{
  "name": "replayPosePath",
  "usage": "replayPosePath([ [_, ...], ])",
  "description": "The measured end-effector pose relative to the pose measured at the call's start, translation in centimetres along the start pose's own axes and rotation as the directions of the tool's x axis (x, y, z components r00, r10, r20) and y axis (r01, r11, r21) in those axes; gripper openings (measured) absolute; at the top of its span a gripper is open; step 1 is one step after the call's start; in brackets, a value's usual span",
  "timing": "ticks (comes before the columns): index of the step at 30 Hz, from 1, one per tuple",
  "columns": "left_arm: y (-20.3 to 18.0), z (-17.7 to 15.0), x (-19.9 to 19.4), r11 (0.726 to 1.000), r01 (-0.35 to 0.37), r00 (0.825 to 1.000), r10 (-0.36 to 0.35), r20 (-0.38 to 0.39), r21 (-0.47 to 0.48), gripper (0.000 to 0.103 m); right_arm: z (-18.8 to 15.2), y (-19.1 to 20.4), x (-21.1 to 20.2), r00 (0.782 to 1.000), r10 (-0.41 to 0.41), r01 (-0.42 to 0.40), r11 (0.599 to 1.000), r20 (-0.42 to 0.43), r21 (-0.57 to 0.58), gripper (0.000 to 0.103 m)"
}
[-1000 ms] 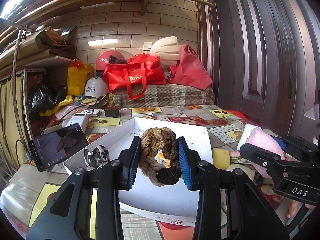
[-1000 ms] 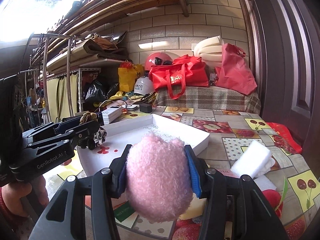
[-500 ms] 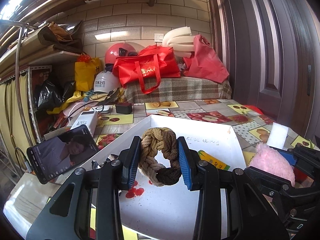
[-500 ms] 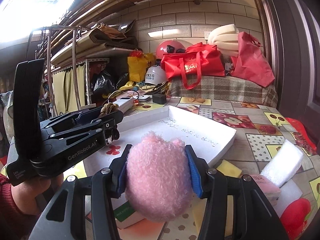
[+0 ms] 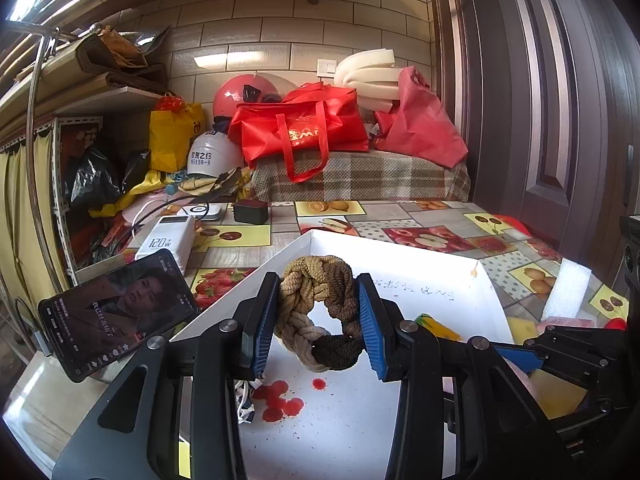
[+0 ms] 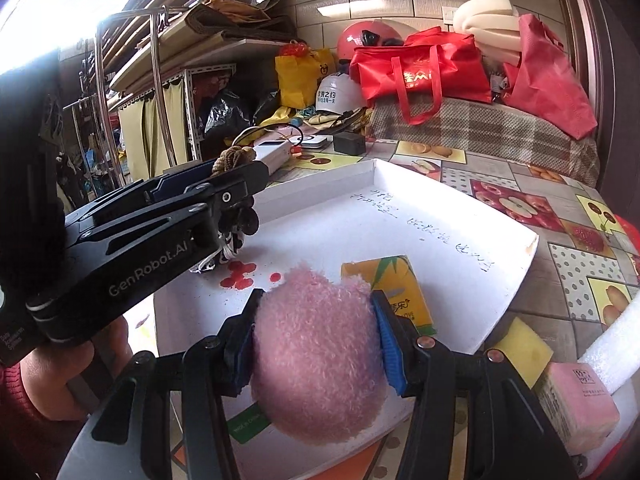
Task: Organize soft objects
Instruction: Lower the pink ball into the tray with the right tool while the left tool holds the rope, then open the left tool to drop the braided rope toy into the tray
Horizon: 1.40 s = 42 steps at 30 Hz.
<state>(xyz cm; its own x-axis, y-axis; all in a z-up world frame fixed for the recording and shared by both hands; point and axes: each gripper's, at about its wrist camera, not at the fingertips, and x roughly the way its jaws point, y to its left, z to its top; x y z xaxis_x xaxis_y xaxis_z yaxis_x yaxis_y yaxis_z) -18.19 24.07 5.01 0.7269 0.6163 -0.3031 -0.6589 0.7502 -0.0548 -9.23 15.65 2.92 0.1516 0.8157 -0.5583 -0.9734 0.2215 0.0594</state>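
The left tool (image 5: 318, 320) is clamped on a braided brown scrunchie (image 5: 316, 312), its blue pads pressing both sides of the loop, which hangs above the white tray (image 5: 404, 252) near the tray's left wall. The right tool (image 6: 316, 344) is clamped on a fluffy pink pom-pom (image 6: 316, 356), held over the near edge of the same tray. In the right wrist view the left tool (image 6: 236, 176) shows from the side, just left of the pom-pom, gripped by a hand (image 6: 60, 384) in a red sleeve.

Inside the tray lie a yellow tissue pack (image 6: 394, 292) just beyond the pom-pom, some red stains (image 5: 280, 398) on the floor of the tray, and a black-and-white patterned fabric item (image 6: 218, 258) under the left tool; it is too hidden to tell what it is, perhaps another scrunchie. Handwriting runs across the tray's far part.

On the table (image 6: 532, 208), covered in a fruit-print cloth, a yellow sponge (image 6: 520, 350), a pink block (image 6: 576, 404) and a white foam piece (image 5: 568, 290) sit just right of the tray. A smartphone (image 5: 116, 312) stands propped at the left, with a white power bank (image 5: 166, 242) behind it.
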Motion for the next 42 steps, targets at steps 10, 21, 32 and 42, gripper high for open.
replayPosePath([
  [10, 0.2, 0.1, -0.1, 1.000, 0.005, 1.000, -0.005, 0.001, -0.003, 0.038, 1.2, -3.8, 1.9, 0.988, -0.144, 0.149, 0.981, -0.048, 0.123, 0.053],
  [21, -0.1, 0.7, 1.7, 1.000, 0.000, 1.000, 0.000, -0.017, 0.013, 0.039, 1.8, -2.5, 0.9, 0.987, -0.148, 0.139, 0.981, 0.063, 0.135, 0.053],
  [32, 1.9, 0.8, 2.5, 0.995, -0.017, 0.999, 0.011, -0.052, -0.099, 0.082, 2.0, -2.3, 1.7, 0.985, -0.171, 0.164, 0.977, 0.034, 0.139, 0.092],
  [42, 0.7, 0.7, 1.0, 0.998, -0.060, 0.998, 0.061, 0.034, -0.033, 0.103, 2.0, -1.5, 0.8, 0.972, -0.221, 0.211, 0.971, 0.083, 0.115, 0.103],
])
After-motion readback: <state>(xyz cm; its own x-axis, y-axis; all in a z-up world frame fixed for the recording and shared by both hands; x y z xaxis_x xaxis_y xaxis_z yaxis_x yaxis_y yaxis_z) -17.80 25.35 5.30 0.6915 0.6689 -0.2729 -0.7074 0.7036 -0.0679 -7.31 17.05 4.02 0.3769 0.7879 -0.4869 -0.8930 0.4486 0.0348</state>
